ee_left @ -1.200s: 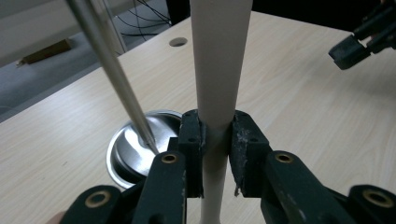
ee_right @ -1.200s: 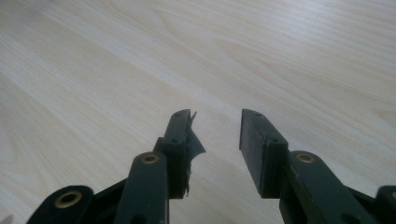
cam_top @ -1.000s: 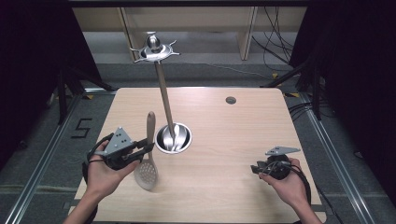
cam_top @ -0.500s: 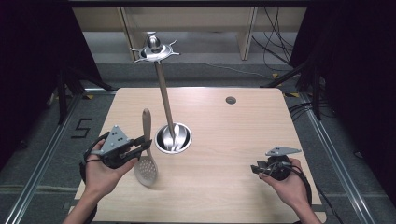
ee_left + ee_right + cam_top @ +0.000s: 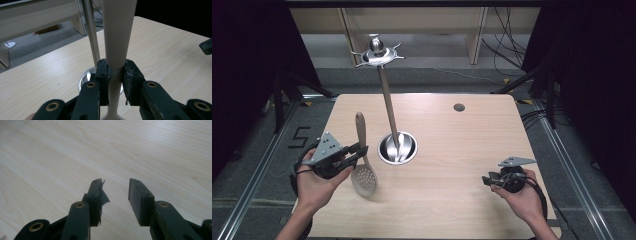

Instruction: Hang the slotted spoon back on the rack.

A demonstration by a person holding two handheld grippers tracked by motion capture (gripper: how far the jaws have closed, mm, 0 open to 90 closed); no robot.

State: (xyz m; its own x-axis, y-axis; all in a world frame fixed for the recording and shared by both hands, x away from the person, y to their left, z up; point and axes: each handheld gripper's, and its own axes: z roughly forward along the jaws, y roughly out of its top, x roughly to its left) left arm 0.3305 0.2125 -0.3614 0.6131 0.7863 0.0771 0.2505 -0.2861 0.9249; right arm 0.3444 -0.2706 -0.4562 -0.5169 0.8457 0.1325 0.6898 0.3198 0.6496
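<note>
High view showed the left hand (image 5: 314, 182) at the table's (image 5: 462, 145) near left edge, its left gripper (image 5: 362, 150) pinching the neck of a pale slotted spoon (image 5: 363, 176), handle tilted upward, perforated bowl low over the wood. Left gripper view had both pads clamped on that neck. Just beside it stood a metal rack (image 5: 388, 107) on its round base, close to the spoon. Well apart, the right hand (image 5: 524, 197) rested near the right edge, the right gripper (image 5: 115, 192) spread with nothing between its pads.
</note>
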